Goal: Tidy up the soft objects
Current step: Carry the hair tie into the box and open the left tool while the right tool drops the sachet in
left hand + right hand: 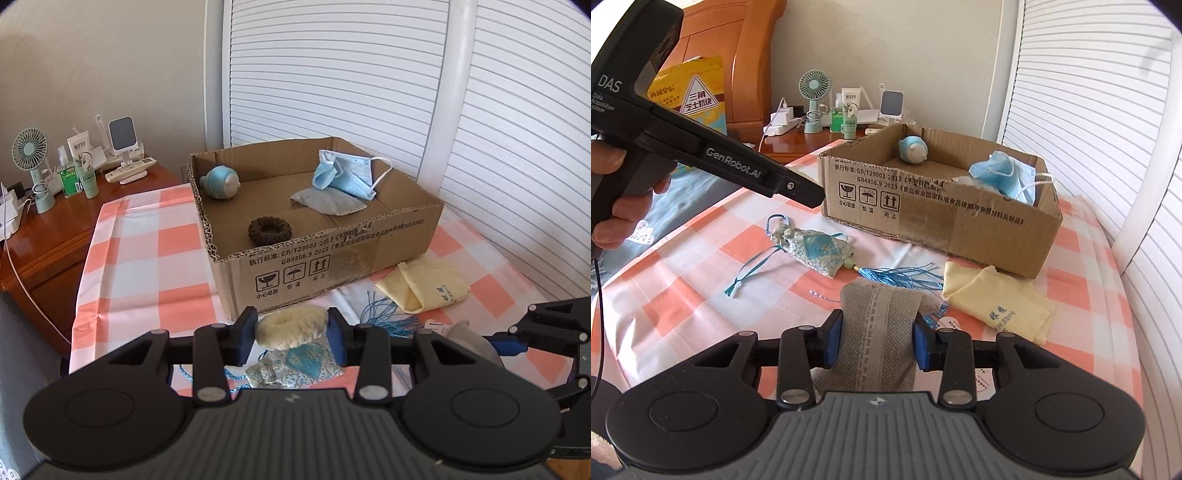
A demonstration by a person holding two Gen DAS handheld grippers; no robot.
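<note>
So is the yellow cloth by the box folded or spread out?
Folded. The yellow cloth lies doubled over itself, layered edges showing, on the checked cover beside the cardboard box.

corrugated cardboard box [332, 254], fluffy scrunchie [291, 328], glossy wooden nightstand [55, 236]

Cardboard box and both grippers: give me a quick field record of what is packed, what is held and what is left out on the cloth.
box contents: blue face mask, grey pouch, dark scrunchie, blue round toy
box: cardboard box, open top, on checked cloth
left gripper: shut on cream fluffy scrunchie
right gripper: shut on grey mesh pouch
left on cloth: yellow cloth, blue tasselled sachet
</note>
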